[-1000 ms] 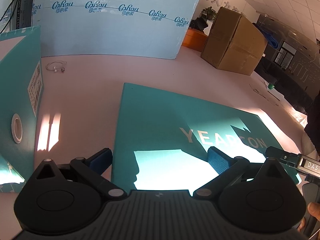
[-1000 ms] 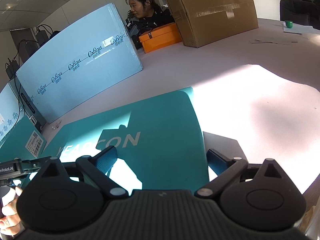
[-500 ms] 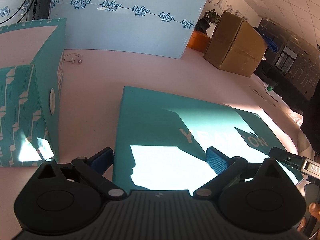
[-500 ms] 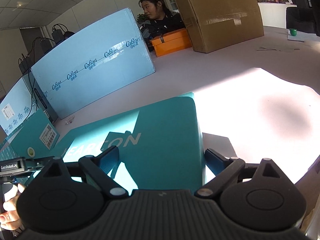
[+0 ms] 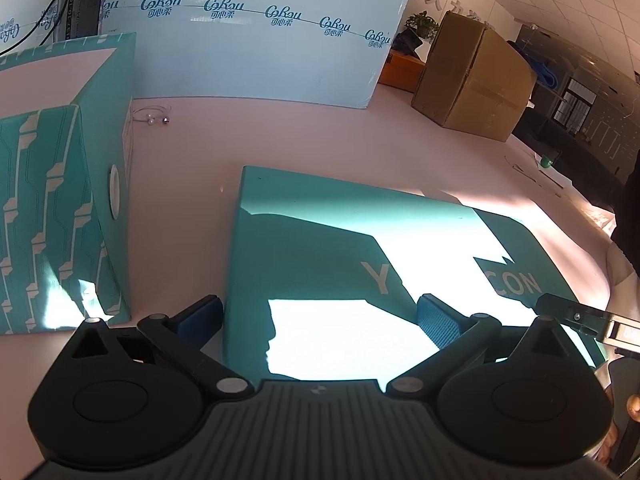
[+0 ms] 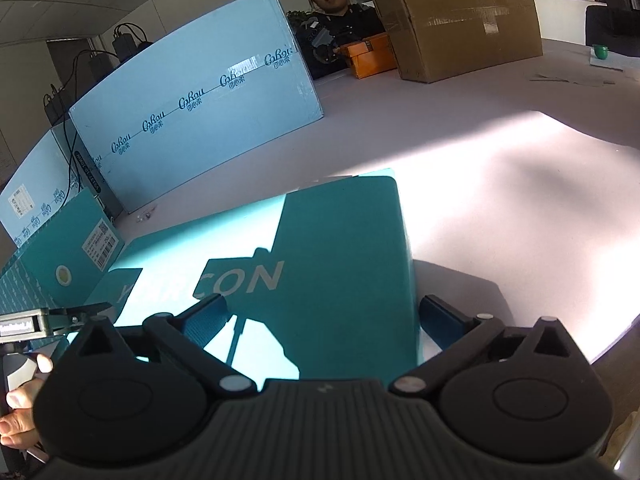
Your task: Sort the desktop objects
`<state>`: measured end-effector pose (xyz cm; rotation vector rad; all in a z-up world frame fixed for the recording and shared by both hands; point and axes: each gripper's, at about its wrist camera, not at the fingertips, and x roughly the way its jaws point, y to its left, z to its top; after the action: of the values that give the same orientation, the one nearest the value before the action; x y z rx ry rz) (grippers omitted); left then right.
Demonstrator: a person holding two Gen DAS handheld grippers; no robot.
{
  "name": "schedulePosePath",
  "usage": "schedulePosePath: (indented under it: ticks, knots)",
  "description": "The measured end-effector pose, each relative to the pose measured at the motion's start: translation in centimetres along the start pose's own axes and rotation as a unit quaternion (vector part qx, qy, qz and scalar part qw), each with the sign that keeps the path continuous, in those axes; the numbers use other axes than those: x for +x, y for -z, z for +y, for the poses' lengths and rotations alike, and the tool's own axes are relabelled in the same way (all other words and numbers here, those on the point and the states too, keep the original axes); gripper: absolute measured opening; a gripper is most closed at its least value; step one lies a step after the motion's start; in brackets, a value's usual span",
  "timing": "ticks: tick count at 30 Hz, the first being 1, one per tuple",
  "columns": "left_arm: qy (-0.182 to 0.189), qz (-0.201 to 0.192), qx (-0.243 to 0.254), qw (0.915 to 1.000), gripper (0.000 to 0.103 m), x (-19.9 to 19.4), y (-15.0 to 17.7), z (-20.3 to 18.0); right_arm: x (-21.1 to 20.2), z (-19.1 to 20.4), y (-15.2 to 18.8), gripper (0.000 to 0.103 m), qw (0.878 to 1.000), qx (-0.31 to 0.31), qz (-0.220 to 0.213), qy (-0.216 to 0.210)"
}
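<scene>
Since the earlier frames, both wrist views have slid sideways, so a patterned teal carton (image 5: 60,208) now fills the left of the left view, and the right tongs (image 6: 324,316) have just been opening further. A flat teal box lid (image 5: 360,264) printed with pale letters lies on the pale table (image 5: 192,184), just beside the carton but apart from it. The left tongs (image 5: 320,316) stand wide apart astride the lid's left edge, one finger outside it and one over its top. The right tongs, also wide apart, straddle the lid's right edge in the same way. To lift well, both should probably close together on opposite edges, squarely, keeping the lid level.
</scene>
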<state>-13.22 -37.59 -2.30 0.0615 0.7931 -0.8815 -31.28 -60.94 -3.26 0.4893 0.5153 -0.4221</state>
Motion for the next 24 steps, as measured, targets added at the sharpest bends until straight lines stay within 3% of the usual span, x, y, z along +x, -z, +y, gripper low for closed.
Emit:
schedulePosePath:
  ticks: [11, 24]
  knots:
    - [-0.014, -0.018, 0.000, 0.9997, 0.103, -0.2, 0.4, -0.5, 0.1, 0.1, 0.5, 0.102, 1.000, 0.004, -0.022, 0.006]
    - [0.002, -0.050, 0.007, 0.9987, 0.102, -2.7, 0.2, -0.9, -2.5, 0.6, 0.5, 0.101, 0.998, -0.001, -0.061, 0.011]
